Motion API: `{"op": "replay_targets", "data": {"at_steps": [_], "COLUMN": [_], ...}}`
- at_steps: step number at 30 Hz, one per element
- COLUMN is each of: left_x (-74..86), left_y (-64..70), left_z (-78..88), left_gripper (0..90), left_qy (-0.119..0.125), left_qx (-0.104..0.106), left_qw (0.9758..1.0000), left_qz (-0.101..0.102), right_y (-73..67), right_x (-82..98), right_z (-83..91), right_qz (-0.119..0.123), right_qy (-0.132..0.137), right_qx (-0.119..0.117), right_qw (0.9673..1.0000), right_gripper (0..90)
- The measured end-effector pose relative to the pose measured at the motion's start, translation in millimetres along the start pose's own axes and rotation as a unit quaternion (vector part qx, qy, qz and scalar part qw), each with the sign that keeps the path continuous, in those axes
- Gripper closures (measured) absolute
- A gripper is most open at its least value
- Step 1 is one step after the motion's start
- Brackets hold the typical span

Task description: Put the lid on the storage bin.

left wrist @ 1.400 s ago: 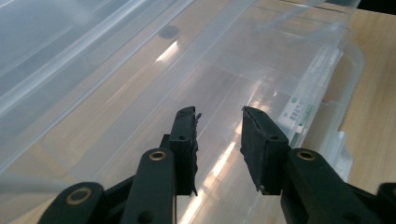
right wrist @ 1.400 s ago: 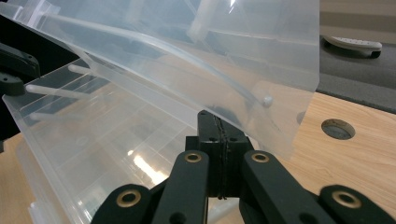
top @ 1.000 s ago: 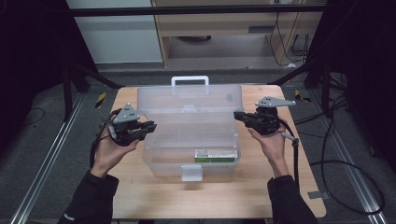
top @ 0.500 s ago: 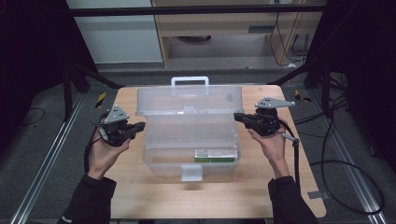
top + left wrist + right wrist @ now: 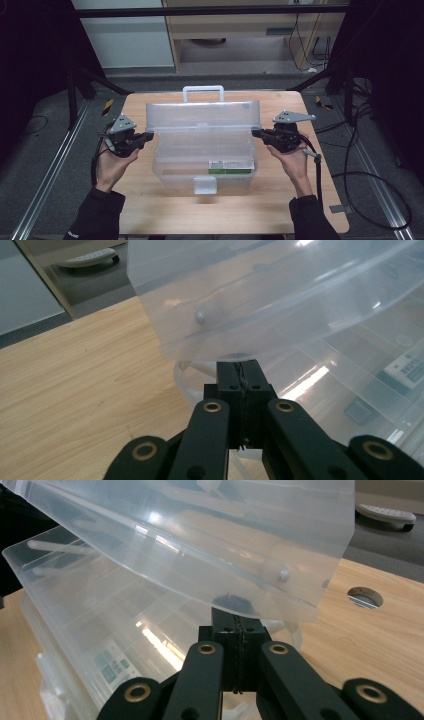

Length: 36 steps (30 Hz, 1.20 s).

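Clear plastic makes up the box (image 5: pixel 202 150) that sits in the middle of the wooden table (image 5: pixel 150 215), its lid (image 5: pixel 202 116) raised and leaning back toward the far edge, the white handle (image 5: pixel 203 91) sticking up behind it. A white latch (image 5: pixel 205 184) hangs at the near wall, and a green-and-white packet (image 5: pixel 230 167) lies in a front compartment on my right side.

My left gripper (image 5: pixel 149 136) is at the left end of the box, with my left hand (image 5: pixel 114 162) under it. Its jaws have just been closing and are now pressed together with nothing between them; in the left gripper view the closed tips (image 5: pixel 239 371) sit right under the lower corner of the lid, near the hinge pin (image 5: pixel 200 316). I cannot tell if they touch the plastic.

My right gripper (image 5: pixel 256 133) is at the opposite end, my right hand (image 5: pixel 295 160) beneath it. Its jaws are also pressed together, empty, and in the right gripper view the tips (image 5: pixel 236 616) sit just below the lid's corner. A round hole (image 5: pixel 365 597) shows in the table beyond it.
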<state>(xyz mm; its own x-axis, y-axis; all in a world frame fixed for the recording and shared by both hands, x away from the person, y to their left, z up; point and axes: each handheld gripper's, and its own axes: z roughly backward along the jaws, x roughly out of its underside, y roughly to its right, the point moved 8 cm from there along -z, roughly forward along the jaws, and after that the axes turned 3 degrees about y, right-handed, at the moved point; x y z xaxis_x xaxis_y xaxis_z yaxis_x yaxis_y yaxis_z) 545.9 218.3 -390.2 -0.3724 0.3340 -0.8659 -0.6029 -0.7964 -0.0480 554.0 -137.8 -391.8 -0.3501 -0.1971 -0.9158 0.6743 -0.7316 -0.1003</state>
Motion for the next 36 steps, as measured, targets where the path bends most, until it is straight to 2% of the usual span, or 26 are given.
{"op": "replay_targets", "data": {"at_steps": [14, 26, 36], "left_x": [21.5, 39.2, 49.7], "left_y": [0.0, 7.9, 11.3], "left_z": [4.7, 6.9, 8.5], "left_gripper": [89.8, 89.8, 89.7], "left_qy": [0.003, -0.004, -0.016], "left_qx": [0.004, 0.006, 0.006], "left_qw": [0.9999, 1.0000, 0.9999], "left_qz": [0.012, 0.002, -0.001], "right_y": [-8.7, -11.0, -12.5], "right_x": [20.6, 40.5, 51.4], "right_z": [12.7, 21.4, 20.3], "right_qz": [0.011, 0.020, 0.025], "right_qy": [-0.017, -0.037, -0.051], "right_qx": [0.000, 0.017, 0.018], "right_qw": [0.9998, 0.9990, 0.9982], "right_gripper": [90.0, 90.0, 89.9]}}
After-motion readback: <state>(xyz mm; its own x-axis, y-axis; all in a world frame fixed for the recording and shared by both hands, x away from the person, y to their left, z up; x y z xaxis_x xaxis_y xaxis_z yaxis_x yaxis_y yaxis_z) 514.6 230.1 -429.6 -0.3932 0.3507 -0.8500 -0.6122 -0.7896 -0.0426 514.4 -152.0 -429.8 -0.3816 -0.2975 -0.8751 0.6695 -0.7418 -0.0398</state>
